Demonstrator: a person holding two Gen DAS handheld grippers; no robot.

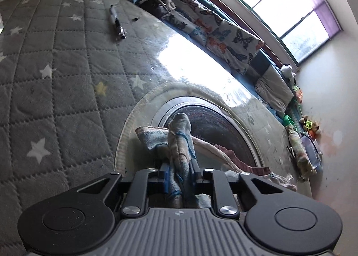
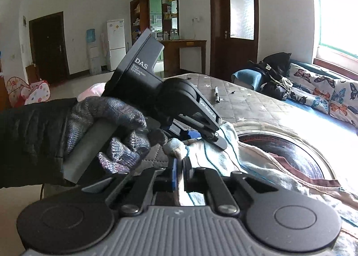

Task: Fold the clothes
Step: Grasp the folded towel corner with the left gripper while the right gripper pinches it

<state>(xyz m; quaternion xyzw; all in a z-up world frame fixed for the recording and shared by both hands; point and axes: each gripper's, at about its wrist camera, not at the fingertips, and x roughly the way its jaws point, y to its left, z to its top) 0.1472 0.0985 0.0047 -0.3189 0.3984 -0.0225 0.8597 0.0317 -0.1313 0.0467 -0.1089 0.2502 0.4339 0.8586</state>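
Closest to the left wrist camera, the left hand-held gripper (image 1: pixel 180 172) is clamped on a bunched ridge of pale towel-like cloth (image 1: pixel 179 144) with blue stitching, which rises toward twelve o'clock from between the pads. From the right wrist view, the right hand-held gripper (image 2: pixel 179 174) has its pads nearly together; a thin edge of the same cloth (image 2: pixel 214 151) seems to run between them, though the gap is dark and I cannot say so for certain. At ten o'clock in that view a gloved hand (image 2: pixel 111 135) grips the other tool, whose fingers press into the cloth.

The cloth lies rumpled on the bed (image 1: pixel 56 72), a grey quilted cover with white stars, draped partly over a round dark tray (image 1: pixel 214 126) at about one o'clock of the left hand-held gripper. A pinkish garment (image 1: pixel 235 157) sits under it to the right. A pen (image 1: pixel 116 23) lies well apart at eleven o'clock.

I judge the cloth light, soft and limp: it will sag and bunch wherever it is unsupported, and its fuzzy surface should grip well against the pads. The stitched hem is the best hold, with one gripper at each corner of the same edge, so the panel hangs flat before being laid over.
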